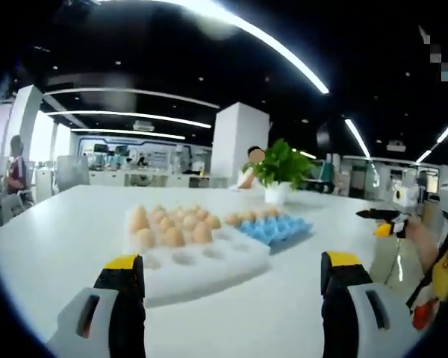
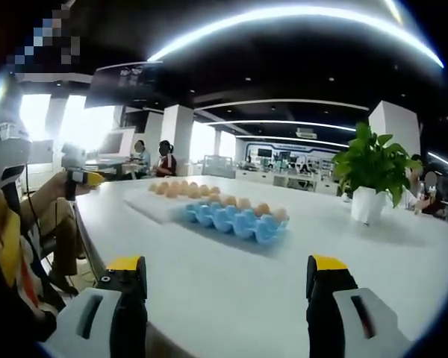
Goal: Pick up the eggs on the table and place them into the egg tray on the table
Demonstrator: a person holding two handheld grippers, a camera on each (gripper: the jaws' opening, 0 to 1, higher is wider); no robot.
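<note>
Lit from above by long ceiling light strips (image 1: pixel 284 56) against a dark ceiling, with glare washing the white table (image 1: pixel 52 246) and window daylight blown out at the far left of the right gripper view. Soft focus across both views: eggs (image 1: pixel 172 224) smeared, background hazy, potted plant (image 2: pixel 373 168) sharper. Strong fisheye bending of straight lines at the edges; faint, diffuse shadows beneath the blue egg tray (image 2: pixel 235 220).

Your right gripper (image 2: pixel 228 287) hangs over the near edge of the white table (image 2: pixel 343 253), jaws spread apart and empty. Mid-table, a blue egg tray (image 2: pixel 235 220) holds brown eggs (image 2: pixel 243 203), touching a white tray (image 2: pixel 160 203). A potted plant (image 2: pixel 369 175) stands toward the far right edge.
</note>
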